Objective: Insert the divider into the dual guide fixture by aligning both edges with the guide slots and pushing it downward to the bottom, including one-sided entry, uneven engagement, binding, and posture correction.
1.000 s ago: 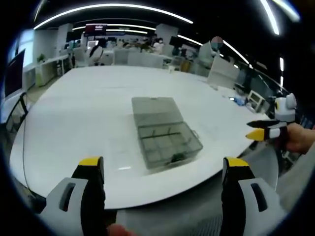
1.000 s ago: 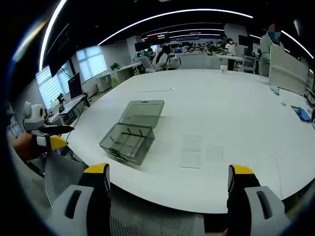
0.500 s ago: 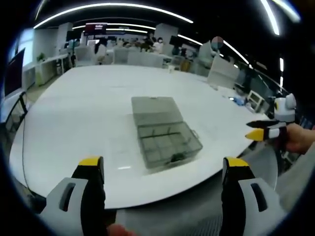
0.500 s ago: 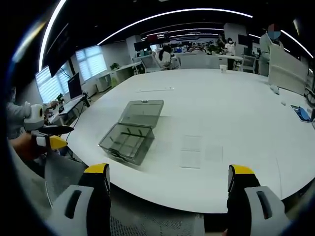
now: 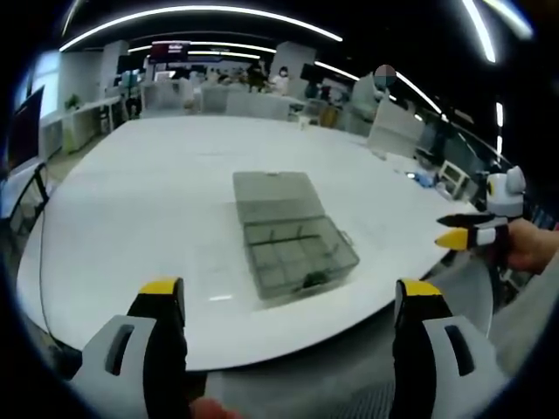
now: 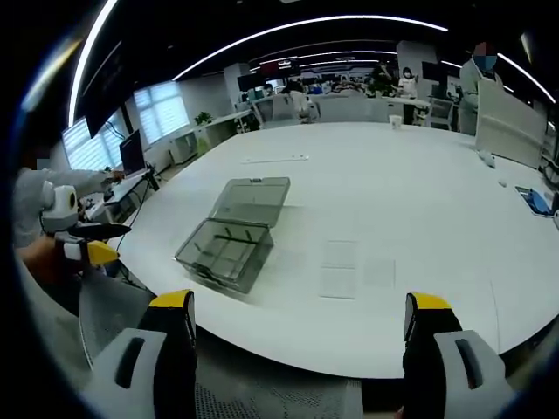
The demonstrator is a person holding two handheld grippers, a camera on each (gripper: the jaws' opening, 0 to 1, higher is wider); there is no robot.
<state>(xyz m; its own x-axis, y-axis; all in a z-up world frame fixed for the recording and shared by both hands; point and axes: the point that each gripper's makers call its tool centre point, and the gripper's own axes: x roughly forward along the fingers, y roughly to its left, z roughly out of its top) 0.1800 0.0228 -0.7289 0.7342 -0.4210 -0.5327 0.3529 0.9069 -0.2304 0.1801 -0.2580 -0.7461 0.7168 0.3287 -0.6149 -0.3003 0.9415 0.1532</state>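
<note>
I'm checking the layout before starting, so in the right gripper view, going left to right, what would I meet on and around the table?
The other gripper with yellow-tipped jaws, held by a hand off the table's edge → the open clear plastic compartment box → two flat clear sheets lying on the white table → a small blue item near the far right.

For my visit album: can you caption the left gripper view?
Open claw poised before a lidded clear compartment box on a white table.
</note>
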